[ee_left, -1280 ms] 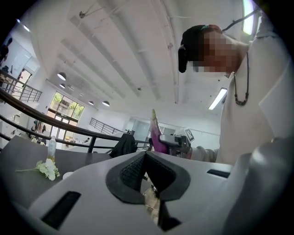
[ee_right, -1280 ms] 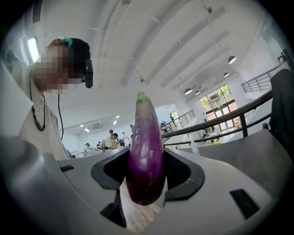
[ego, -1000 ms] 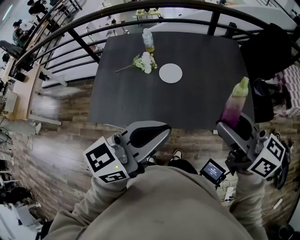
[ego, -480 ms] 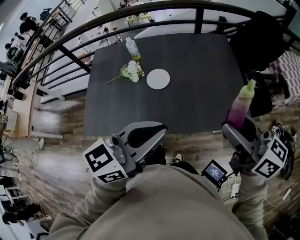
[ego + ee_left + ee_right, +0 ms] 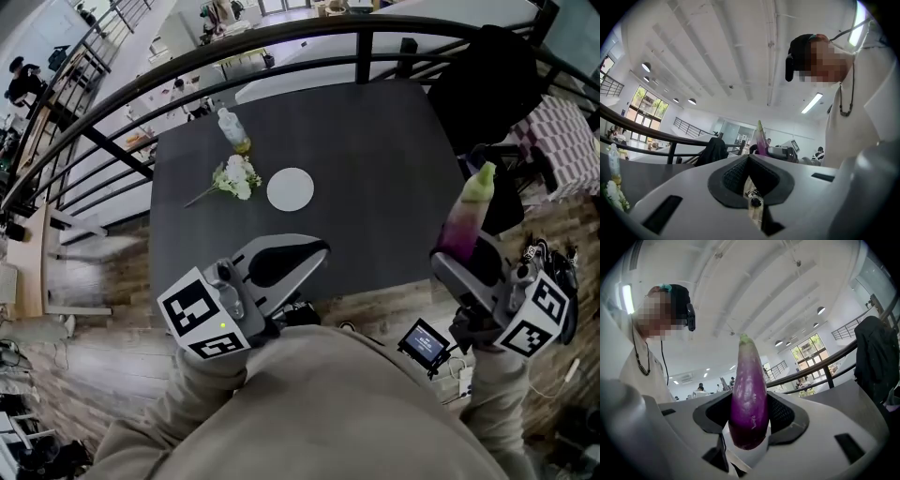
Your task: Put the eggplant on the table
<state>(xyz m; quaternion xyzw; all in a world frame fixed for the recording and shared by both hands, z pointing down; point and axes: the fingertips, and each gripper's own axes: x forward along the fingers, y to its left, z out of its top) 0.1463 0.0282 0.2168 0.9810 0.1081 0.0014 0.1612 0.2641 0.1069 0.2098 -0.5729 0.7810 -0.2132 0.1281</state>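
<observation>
My right gripper clamps the eggplant upright; my left gripper is closed, empty; table ahead.

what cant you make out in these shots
Bottle label: too small, head view.
White disc: plate or coaster, too small to tell.
Table near edge: partly behind the left tongs, head view.
What the dark jacket hangs on: covered by it.
Eggplant base: sunk in the right tongs, head view.
</observation>
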